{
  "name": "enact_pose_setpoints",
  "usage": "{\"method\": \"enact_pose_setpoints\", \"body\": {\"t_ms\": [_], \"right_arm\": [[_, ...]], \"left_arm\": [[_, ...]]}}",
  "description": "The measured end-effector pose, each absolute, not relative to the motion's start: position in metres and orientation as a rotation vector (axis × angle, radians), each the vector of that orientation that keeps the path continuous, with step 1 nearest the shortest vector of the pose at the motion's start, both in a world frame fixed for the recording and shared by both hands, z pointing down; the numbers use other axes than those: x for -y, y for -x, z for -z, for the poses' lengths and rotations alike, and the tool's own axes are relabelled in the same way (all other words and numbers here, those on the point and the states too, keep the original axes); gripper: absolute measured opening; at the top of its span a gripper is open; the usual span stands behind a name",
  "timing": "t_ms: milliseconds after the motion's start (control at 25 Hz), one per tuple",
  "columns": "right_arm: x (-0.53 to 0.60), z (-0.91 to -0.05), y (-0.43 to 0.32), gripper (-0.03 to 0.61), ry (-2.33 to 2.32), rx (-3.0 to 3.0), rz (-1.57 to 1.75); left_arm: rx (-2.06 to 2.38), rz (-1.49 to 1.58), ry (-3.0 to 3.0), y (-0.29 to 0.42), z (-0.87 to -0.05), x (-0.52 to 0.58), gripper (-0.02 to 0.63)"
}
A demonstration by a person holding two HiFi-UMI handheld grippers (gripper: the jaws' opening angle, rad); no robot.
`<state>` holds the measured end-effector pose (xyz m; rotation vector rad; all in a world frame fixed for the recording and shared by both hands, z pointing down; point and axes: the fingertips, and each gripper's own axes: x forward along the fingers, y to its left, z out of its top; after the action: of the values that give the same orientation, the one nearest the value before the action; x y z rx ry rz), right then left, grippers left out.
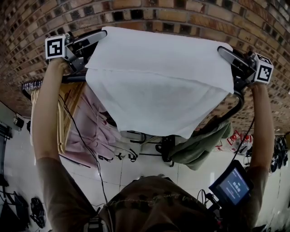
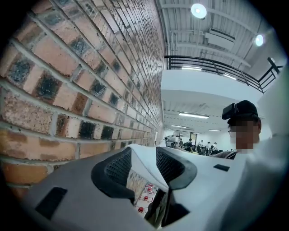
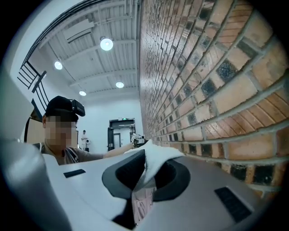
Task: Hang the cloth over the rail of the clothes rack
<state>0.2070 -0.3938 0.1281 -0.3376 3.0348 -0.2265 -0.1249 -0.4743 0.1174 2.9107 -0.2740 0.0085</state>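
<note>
**Item 1. White rectangular cloth of soft woven fabric** (image 1: 158, 77)
- Spread wide between the two claws, high against the red-brown brick wall (image 1: 181, 13).
- The top edge runs roughly level. The body hangs down in front of the black metal rail (image 1: 74, 79) of the clothes rack, and the lower edge droops to a point near the centre.
- Whether it touches the rail cannot be told, because the fabric covers that stretch.

**Item 2. Left claw, grey body, black ribbed pads, square-marker cube** (image 1: 97, 37) (image 2: 143, 164)
- Located at the cloth's upper left corner.
- The jaws stand wide.
- In the left gripper view a fold of the cloth (image 2: 141, 157) lies between the pads, unpinched, with open space beside it.

**Item 3. Right claw, same make** (image 1: 224, 52) (image 3: 146, 173)
- Located at the cloth's upper right corner.
- The jaws are narrow and clamped on a bunched edge of the cloth (image 3: 156, 158), which bulges above the pads.

**Item 4. Clothes rack and contents**
- The rail shows to the left of the cloth.
- A curved black tube (image 1: 238, 106) shows below the right claw.
- Hung beneath are light wooden hangers (image 1: 68, 102), a pale pink garment (image 1: 93, 120) and an olive-green garment (image 1: 199, 145).

**Item 5. Surroundings**
- Both of the person's forearms are raised, left (image 1: 47, 118) and right (image 1: 263, 131).
- A small black device with a lit blue screen (image 1: 233, 186) sits at lower right.
- A white tiled floor (image 1: 136, 170) lies below.
</note>
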Motion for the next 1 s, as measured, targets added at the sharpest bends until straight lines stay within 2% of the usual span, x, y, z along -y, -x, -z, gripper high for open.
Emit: {"method": "enact_pose_setpoints", "body": {"t_ms": [440, 800, 1000], "right_arm": [[0.392, -0.138, -0.213, 0.018, 0.324, -3.101, 0.191], [0.395, -0.175, -0.196, 0.018, 0.267, -3.215, 0.349], [0.394, -0.161, -0.205, 0.021, 0.221, -3.159, 0.305]], "left_arm": [[0.251, 0.148, -2.988, 0.122, -0.095, 0.461, 0.158], [-0.242, -0.249, -3.03, 0.075, -0.136, 0.397, 0.158], [-0.27, -0.239, -3.029, 0.078, -0.134, 0.392, 0.158]]}}
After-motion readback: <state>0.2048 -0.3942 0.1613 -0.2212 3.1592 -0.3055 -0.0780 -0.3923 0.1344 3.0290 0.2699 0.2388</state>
